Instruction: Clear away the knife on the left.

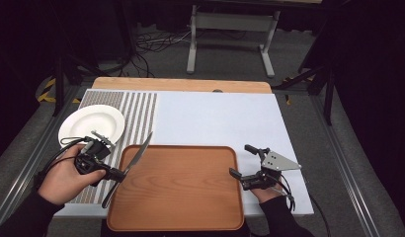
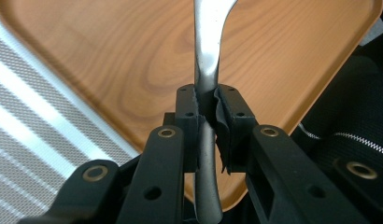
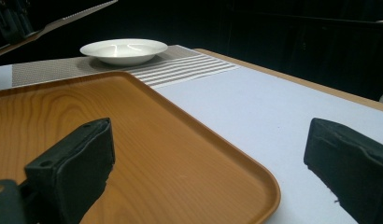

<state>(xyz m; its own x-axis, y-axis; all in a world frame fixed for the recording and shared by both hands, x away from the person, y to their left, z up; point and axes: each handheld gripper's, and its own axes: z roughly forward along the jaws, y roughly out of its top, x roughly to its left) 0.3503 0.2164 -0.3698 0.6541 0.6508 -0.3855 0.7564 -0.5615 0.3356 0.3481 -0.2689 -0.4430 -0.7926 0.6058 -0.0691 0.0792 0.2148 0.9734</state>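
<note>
A metal table knife (image 1: 134, 161) hangs slanted over the left edge of the wooden tray (image 1: 190, 207), blade tip pointing up and away. My left gripper (image 1: 117, 174) is shut on its handle; in the left gripper view both pads clamp the knife (image 2: 207, 70) above the tray (image 2: 110, 56). My right gripper (image 1: 242, 160) rests at the tray's right edge, jaws wide apart with nothing between them; its fingers (image 3: 82, 158) frame the tray (image 3: 63, 116) corner. A white bowl-plate (image 1: 92, 123) sits on the striped placemat (image 1: 141, 111) at far left, the plate (image 3: 124, 49) also seen beyond the tray.
A pale blue cover (image 1: 225, 118) spreads over the table, bare to the right of the placemat (image 3: 189, 67). The wooden table edge (image 1: 181, 85) runs along the far side. A white metal frame (image 1: 230, 29) and cables lie on the floor behind.
</note>
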